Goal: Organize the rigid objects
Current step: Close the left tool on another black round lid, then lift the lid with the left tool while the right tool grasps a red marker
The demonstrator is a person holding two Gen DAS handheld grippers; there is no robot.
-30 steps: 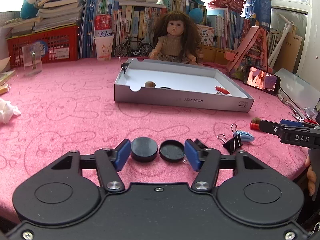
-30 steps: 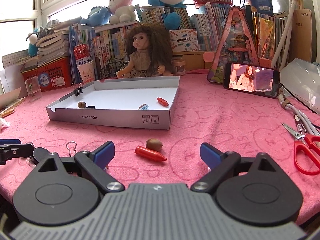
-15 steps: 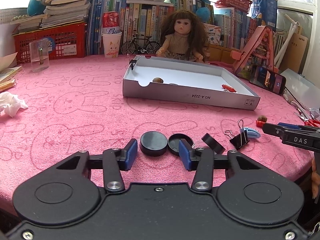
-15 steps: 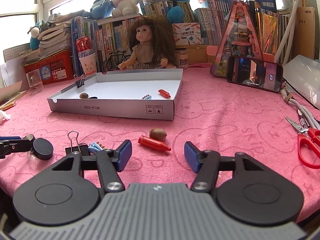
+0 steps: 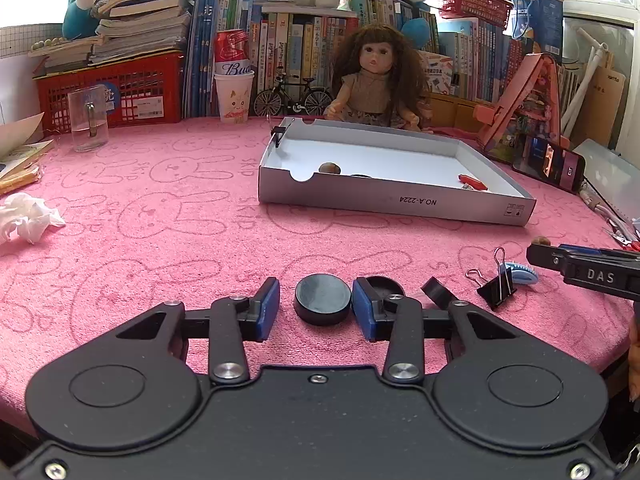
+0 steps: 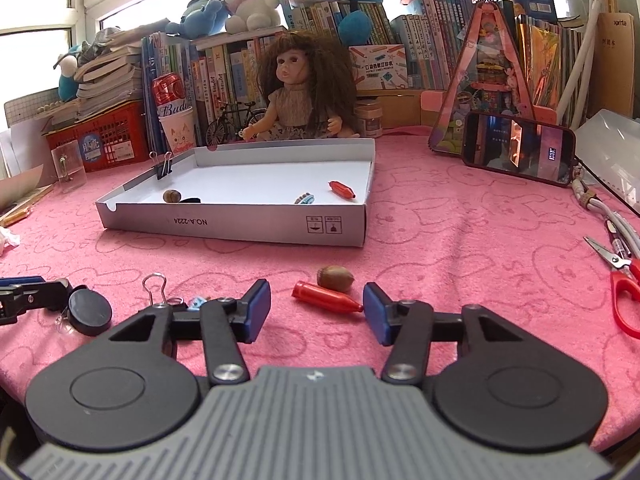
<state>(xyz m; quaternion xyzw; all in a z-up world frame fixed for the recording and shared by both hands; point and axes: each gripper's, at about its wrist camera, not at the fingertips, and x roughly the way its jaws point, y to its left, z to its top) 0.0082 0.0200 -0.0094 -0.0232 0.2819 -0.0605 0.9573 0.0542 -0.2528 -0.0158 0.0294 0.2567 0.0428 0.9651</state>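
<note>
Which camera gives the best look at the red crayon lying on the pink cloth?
The right wrist view: the red crayon lies whole, just ahead of the right hand-held gripper, beside a nut. The left wrist view does not show it; the right gripper's body covers that spot.

Bench covered by pink bunny-print cloth [image 5: 168, 216]. Doll [image 5: 374, 76] sits upright at the far edge, model bicycle [image 5: 294, 98] just beside it. Paper cup [image 5: 234, 96] carries a red can [image 5: 232, 52] in its mouth. Red basket [image 5: 116, 92] holds a stack of books [image 5: 140, 20]. Clear glass mug [image 5: 86, 118] stands near the basket. Crumpled tissue [image 5: 26, 216] lies at left. Phone [image 6: 518, 146], screen lit, leans against a pink stand [image 6: 494, 76]. Red-handled scissors [image 6: 620, 276] lie at right.
</note>
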